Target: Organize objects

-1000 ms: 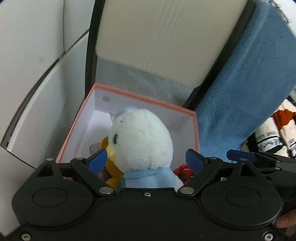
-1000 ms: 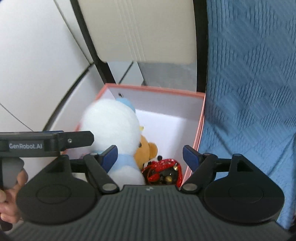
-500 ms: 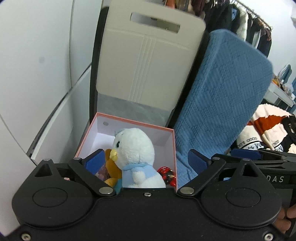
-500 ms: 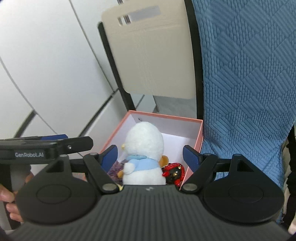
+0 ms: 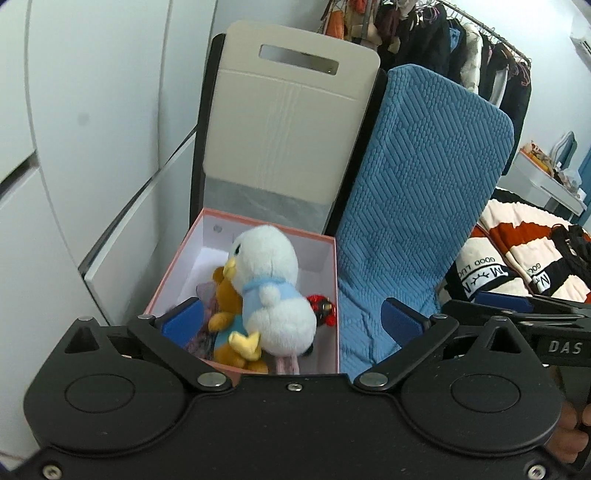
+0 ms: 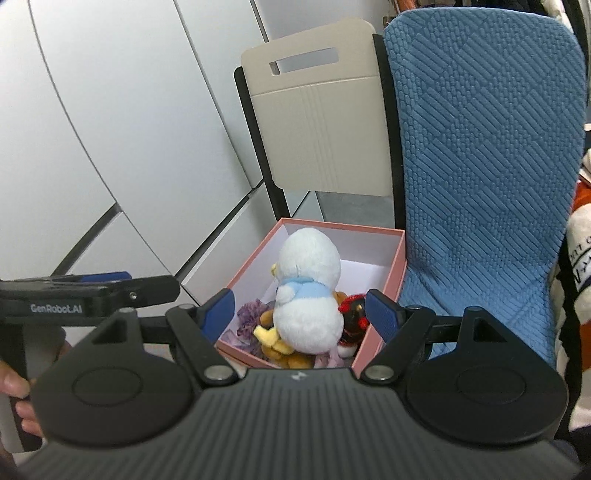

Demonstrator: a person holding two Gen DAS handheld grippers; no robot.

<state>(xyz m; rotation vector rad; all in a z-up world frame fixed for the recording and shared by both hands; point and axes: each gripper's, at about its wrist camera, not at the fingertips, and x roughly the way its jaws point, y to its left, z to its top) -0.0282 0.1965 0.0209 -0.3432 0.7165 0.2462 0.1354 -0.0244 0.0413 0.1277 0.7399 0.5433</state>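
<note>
A pink box (image 5: 334, 280) (image 6: 395, 266) with a white inside stands on a chair seat. In it sits a white plush duck (image 5: 273, 288) (image 6: 310, 288) with a light blue collar, over a brown bear (image 5: 225, 302) (image 6: 271, 334), a red and black toy (image 5: 323, 304) (image 6: 352, 310) and a purple item (image 6: 249, 319). My left gripper (image 5: 291, 317) is open and empty, above and short of the box. My right gripper (image 6: 301, 310) is open and empty, likewise back from the box. Each gripper shows at the edge of the other's view.
A beige chair back (image 5: 295, 122) (image 6: 321, 122) rises behind the box. A blue textured cushion (image 5: 417, 206) (image 6: 487, 147) stands right of it. White cabinet doors (image 5: 92, 110) are at the left. Striped clothing (image 5: 524, 258) and a clothes rack (image 5: 443, 33) are at the right.
Both grippers have pulled back and up from the box, so the duck looks smaller and the whole chair back shows. The duck stays in the box.
</note>
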